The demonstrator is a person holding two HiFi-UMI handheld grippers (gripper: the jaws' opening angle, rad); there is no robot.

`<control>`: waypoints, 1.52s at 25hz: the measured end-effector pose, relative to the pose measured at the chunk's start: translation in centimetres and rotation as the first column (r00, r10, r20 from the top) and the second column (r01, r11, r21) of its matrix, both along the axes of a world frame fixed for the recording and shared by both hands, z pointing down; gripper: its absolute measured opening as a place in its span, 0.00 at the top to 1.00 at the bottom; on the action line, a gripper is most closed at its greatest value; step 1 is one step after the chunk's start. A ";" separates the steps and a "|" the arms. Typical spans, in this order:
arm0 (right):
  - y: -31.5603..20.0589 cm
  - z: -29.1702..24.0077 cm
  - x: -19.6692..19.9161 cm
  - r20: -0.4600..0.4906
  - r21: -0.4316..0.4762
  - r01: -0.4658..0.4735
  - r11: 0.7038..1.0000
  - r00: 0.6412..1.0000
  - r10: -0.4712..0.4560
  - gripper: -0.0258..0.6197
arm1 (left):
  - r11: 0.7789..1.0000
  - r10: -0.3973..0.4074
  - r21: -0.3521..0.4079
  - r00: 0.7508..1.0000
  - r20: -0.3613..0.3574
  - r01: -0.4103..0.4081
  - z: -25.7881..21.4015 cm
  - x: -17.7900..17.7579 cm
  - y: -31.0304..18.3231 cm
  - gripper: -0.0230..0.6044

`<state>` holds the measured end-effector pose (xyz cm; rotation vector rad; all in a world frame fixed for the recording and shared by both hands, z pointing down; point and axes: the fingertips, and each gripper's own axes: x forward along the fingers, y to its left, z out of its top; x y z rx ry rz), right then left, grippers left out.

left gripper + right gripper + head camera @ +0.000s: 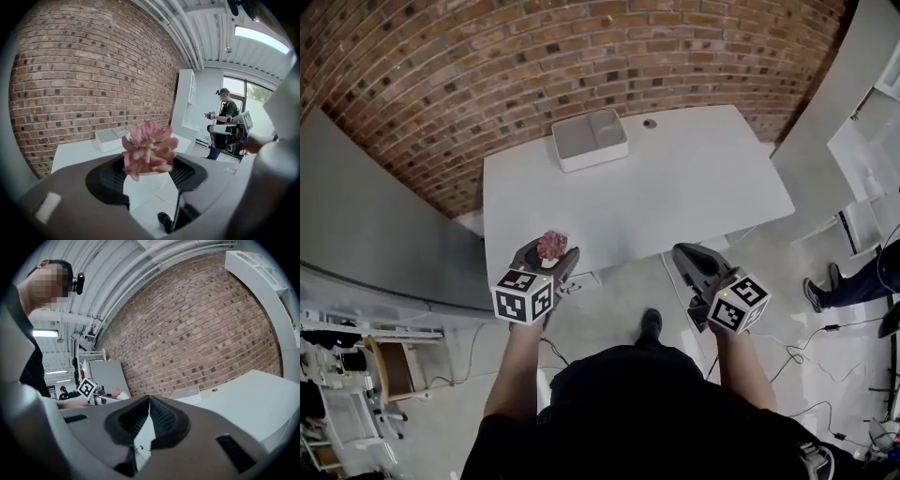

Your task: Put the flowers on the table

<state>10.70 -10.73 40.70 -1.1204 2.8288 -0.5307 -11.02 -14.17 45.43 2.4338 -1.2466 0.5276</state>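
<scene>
white table [675, 187] straight ahead, far edge tight to brick wall [487, 75], near edge just under left gripper [550, 255]. grey panel [375, 216] close on table's left side, white cabinet [185, 108] off its right end. concrete floor [619, 309] on near side, w/ cables to the right and another person's legs [853, 277] at far right, well apart from table.

top mostly bare: white tray [589, 139] w/ divider at far-left edge, small round fitting [650, 123] just right of it. wide bare stretch btwn tray & near edge. person [225, 126] holding a device by the window in left gripper view.

left gripper fingers [108, 176] part open, closed onto base of pink flower [149, 152], petals standing up above the pads. from head view, flower over near-left edge of table, off the surface; contact w/ top not visible.

right gripper [686, 255] out over floor, short of table's near edge. pads meeting at tips in right gripper view, nothing btwn them.
</scene>
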 end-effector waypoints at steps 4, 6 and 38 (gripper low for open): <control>-3.6 0.3 3.4 0.005 -0.018 0.009 1.000 1.000 -0.009 0.94 | 1.000 0.016 -0.015 1.000 -0.007 -0.016 0.3 4.5 -3.9 0.53; -5.2 0.9 5.4 -0.003 -0.035 -0.002 0.999 1.000 0.002 0.94 | 1.000 0.022 -0.015 1.000 -0.009 -0.023 0.3 6.5 -5.4 0.53; -17.2 5.2 -6.1 -0.200 -0.158 0.111 0.981 0.970 -0.142 0.94 | 0.988 -0.006 -0.153 1.000 -0.019 0.003 9.5 -0.5 -15.1 0.53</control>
